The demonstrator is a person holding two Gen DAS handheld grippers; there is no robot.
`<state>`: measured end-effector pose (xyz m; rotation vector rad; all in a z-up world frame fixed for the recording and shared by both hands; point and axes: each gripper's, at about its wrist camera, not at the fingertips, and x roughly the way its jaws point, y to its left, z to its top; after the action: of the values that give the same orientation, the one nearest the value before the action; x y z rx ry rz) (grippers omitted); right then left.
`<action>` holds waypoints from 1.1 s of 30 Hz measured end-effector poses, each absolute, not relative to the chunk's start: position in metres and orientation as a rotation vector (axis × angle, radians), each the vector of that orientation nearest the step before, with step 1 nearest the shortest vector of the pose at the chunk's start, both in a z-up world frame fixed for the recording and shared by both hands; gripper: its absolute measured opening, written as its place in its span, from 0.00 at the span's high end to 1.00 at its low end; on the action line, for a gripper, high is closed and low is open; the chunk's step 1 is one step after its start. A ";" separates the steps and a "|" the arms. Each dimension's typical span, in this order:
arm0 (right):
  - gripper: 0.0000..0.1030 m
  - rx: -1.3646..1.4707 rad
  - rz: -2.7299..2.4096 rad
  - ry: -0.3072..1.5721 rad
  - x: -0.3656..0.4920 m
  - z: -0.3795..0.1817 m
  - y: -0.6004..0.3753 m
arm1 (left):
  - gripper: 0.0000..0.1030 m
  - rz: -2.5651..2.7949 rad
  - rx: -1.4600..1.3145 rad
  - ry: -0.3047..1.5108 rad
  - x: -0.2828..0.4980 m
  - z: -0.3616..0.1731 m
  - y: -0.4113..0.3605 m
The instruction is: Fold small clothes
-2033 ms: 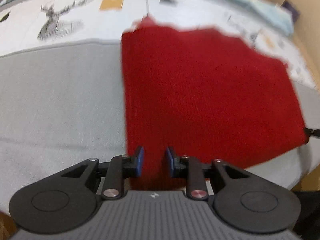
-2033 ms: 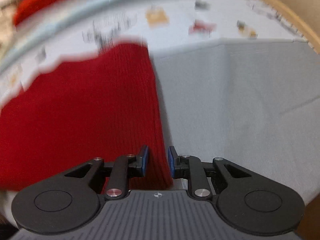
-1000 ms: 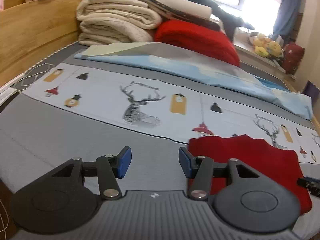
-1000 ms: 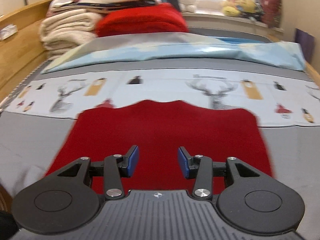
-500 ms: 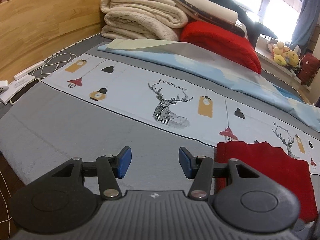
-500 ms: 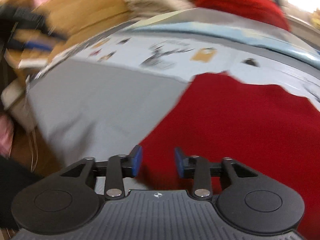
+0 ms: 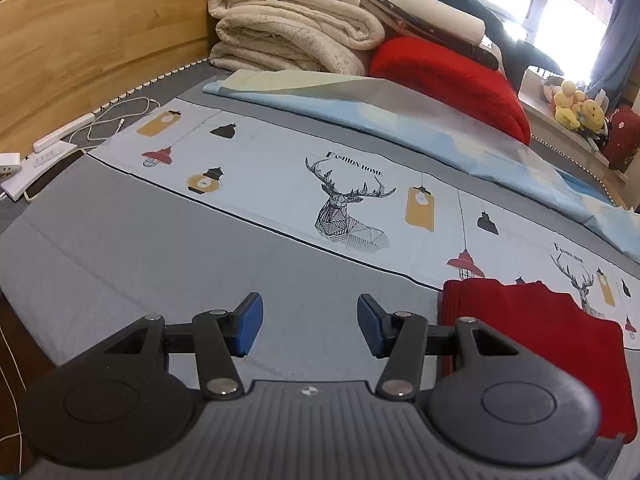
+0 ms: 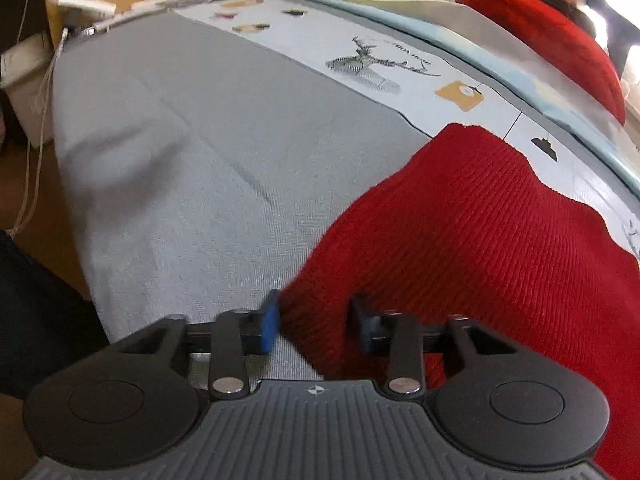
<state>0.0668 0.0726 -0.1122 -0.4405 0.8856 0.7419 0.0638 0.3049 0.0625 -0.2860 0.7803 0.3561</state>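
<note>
The red knit (image 8: 480, 232) lies folded on the bed (image 8: 200, 152), half on the grey sheet and half on the printed band with the deer (image 7: 348, 212). In the right wrist view its near corner is between the jaws of the right gripper (image 8: 314, 326), which are closing on it; the right pad is partly buried in the knit, and the garment's right and lower parts are cut off by the frame and the gripper body. The far background there is blurred. The left gripper (image 7: 310, 326) hangs with its jaws released and nothing between them, over bare grey sheet just left of the knit; its body hides the knit's near left corner. One red knit is on the sheet. At the head of the bed sit one stack of cream blankets (image 7: 288, 36), one red cushion (image 7: 452, 80) and one light blue pillow (image 7: 400, 120). Two deer prints show in the left view, the second (image 7: 576, 280) partly covered by the knit.
</note>
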 end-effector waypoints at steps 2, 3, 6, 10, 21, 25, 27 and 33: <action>0.81 -0.370 0.745 0.885 0.074 -0.099 0.062 | 0.44 0.352 -0.306 0.774 0.066 0.065 0.302; 0.82 -0.332 0.744 0.871 0.077 -0.090 0.056 | 0.44 0.347 -0.317 0.771 0.068 0.066 0.300; 0.82 -0.171 0.721 0.774 0.087 -0.042 0.020 | 0.44 0.320 -0.358 0.761 0.077 0.071 0.288; 0.83 0.147 0.567 0.657 0.111 0.018 -0.083 | 0.44 0.274 -0.408 0.750 0.097 0.076 0.263; 0.81 0.672 -0.270 0.923 0.097 -0.045 -0.396 | 0.44 0.069 -0.318 0.803 0.164 0.054 0.124; 0.64 0.734 -0.284 0.920 0.079 -0.059 -0.440 | 0.44 -0.013 -0.249 0.825 0.177 0.043 0.072; 0.62 0.644 -0.272 0.828 0.075 -0.035 -0.449 | 0.44 -0.066 -0.218 0.847 0.182 0.035 0.049; 0.42 0.576 0.025 0.860 0.120 -0.027 -0.448 | 0.44 -0.207 -0.149 0.886 0.195 0.012 -0.014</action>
<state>0.1199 -0.4476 -0.0275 0.5765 0.8604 0.0254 0.1952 -0.0136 0.0121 -0.1492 0.8856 -0.2068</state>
